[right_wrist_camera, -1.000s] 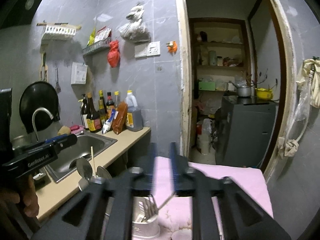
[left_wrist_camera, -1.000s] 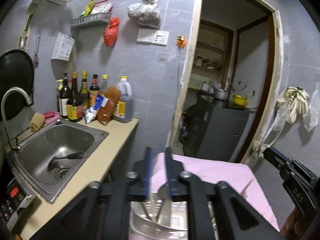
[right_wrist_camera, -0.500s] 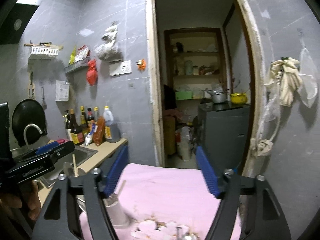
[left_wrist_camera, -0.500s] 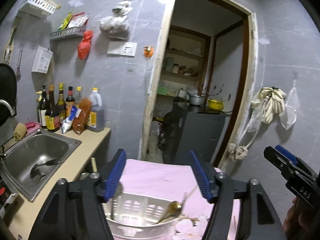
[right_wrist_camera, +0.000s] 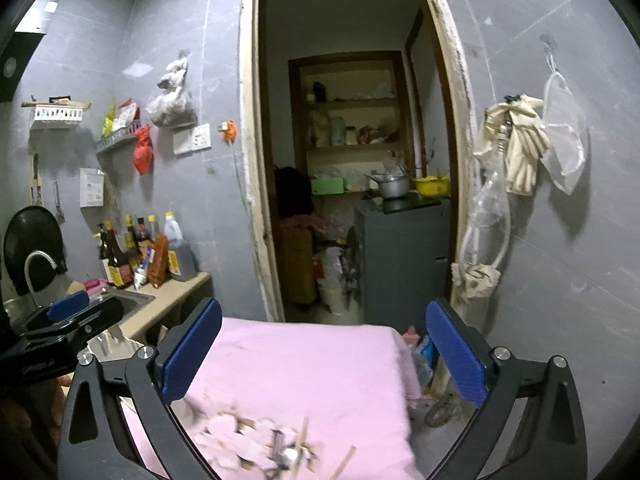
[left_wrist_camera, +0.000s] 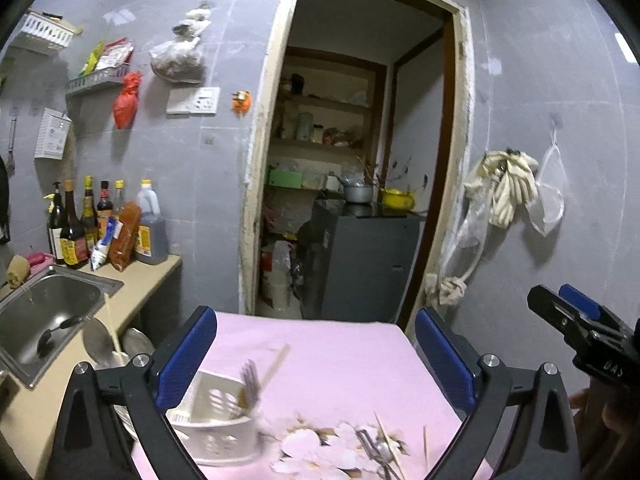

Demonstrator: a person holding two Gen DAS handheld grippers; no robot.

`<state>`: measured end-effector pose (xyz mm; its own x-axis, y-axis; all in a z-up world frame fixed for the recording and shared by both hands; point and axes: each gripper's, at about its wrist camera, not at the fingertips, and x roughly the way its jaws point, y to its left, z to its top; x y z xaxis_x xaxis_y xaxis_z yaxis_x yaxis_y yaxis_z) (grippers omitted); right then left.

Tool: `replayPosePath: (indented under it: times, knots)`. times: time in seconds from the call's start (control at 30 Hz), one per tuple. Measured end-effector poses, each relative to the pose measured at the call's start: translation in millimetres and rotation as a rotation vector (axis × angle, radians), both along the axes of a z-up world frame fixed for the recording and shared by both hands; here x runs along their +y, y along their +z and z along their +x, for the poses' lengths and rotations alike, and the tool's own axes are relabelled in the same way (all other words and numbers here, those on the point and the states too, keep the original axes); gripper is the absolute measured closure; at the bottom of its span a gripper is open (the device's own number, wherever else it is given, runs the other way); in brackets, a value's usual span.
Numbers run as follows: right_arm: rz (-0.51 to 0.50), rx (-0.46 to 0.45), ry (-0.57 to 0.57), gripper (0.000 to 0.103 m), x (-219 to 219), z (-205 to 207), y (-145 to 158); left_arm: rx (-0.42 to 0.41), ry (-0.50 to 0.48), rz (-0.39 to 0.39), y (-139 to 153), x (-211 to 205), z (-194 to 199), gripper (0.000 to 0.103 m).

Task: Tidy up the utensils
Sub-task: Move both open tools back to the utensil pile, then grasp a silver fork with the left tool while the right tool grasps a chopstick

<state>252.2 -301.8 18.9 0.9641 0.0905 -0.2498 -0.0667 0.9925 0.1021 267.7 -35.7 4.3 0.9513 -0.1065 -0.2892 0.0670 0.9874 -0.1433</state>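
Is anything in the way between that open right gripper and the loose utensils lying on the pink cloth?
Nothing visible. The right gripper hangs open above the pink cloth, and the loose utensils lie just below it with only bare cloth between.

**Pink cloth, blue pads, grey walls**

We see a pink tablecloth [left_wrist_camera: 340, 360] printed with pale pink-and-white blossoms, and a white slotted utensil basket [left_wrist_camera: 216, 428]. Our left gripper [left_wrist_camera: 316, 356] and right gripper [right_wrist_camera: 324, 352] are black with blue pads. The wall tiles [left_wrist_camera: 540, 160] are grey, the countertop [left_wrist_camera: 148, 280] beige.
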Motion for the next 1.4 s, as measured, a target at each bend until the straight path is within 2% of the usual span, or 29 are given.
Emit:
replayPosePath:
  times: [0.4, 0.7, 0.8, 0.87, 0.97, 1.0, 1.1, 1.17, 1.23, 1.27, 1.4]
  knots:
    - [-0.001, 0.142, -0.058, 0.003, -56.2, 14.4, -57.5, 0.160, -0.035, 0.014, -63.0, -52.9, 7.9, 0.003]
    - [0.042, 0.327, -0.052, 0.003, -61.9, 44.0, -136.1, 0.304, -0.044, 0.024, -121.8, -60.2, 34.5, 0.003]
    - [0.044, 0.363, -0.039, 0.004, -58.9, 52.1, -156.7, 0.307, -0.043, 0.032, -132.6, -60.9, 39.8, 0.003]
    - [0.041, 0.385, -0.025, 0.008, -54.8, 58.6, -169.7, 0.312, -0.046, 0.053, -141.1, -63.5, 45.3, 0.004]
    - [0.050, 0.420, 0.007, 0.018, -49.6, 67.1, -186.7, 0.325, -0.056, 0.063, -152.2, -66.6, 52.9, 0.008]
    - [0.058, 0.434, 0.023, 0.025, -46.8, 70.6, -192.3, 0.331, -0.060, 0.064, -155.6, -66.7, 54.9, 0.008]
    - [0.074, 0.469, 0.063, 0.046, -38.6, 79.0, -206.2, 0.366, -0.081, 0.067, -165.9, -69.0, 64.9, 0.020]
    - [0.085, 0.497, 0.094, 0.051, -32.7, 83.3, -215.8, 0.401, -0.105, 0.068, -174.0, -70.0, 72.7, 0.036]
    - [0.084, 0.514, 0.107, 0.061, -27.8, 85.3, -220.9, 0.440, -0.150, 0.049, -179.9, -70.8, 80.1, 0.048]
    - [0.084, 0.517, 0.113, 0.063, -25.6, 86.0, -221.9, 0.461, -0.166, 0.037, -182.4, -71.2, 83.7, 0.052]
    - [0.079, 0.538, 0.133, 0.067, -18.6, 89.1, -225.8, 0.529, -0.208, 0.012, -191.6, -75.8, 95.6, 0.059]
